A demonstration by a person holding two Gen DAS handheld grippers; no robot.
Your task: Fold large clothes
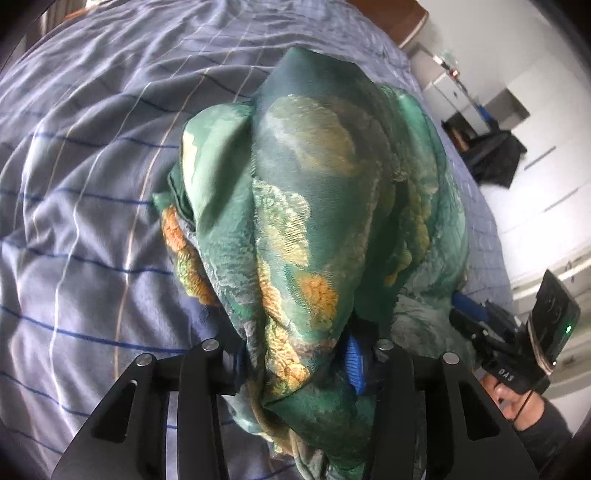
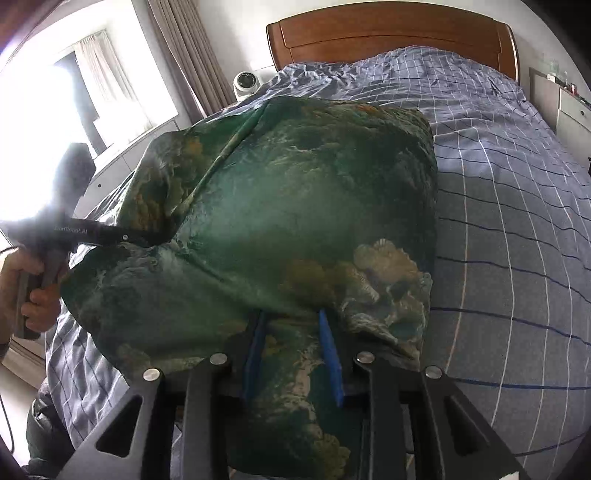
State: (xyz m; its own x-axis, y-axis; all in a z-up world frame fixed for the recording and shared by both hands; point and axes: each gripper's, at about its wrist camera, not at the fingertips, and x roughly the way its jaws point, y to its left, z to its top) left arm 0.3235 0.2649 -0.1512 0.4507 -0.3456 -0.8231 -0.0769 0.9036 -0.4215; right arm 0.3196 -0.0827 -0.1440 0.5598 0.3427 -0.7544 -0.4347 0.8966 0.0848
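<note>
Your left gripper (image 1: pixel 295 363) and right gripper (image 2: pixel 293 349) each pinch the green garment (image 2: pixel 295 206) bunched between their fingers, above the bed (image 2: pixel 517 221).

A bed with a brown wooden headboard (image 2: pixel 391 33) is covered by a blue-grey checked duvet (image 2: pixel 498 192) with white and dark blue lines, and the cover is a little wrinkled. Left of the headboard stands a small white round camera (image 2: pixel 245 83), beside beige curtains (image 2: pixel 184 55) and a very bright window (image 2: pixel 55 122). On the other side of the bed, a white cabinet (image 1: pixel 448 92) stands by the wall, with a dark black heap (image 1: pixel 495 155) on the floor near it.
</note>
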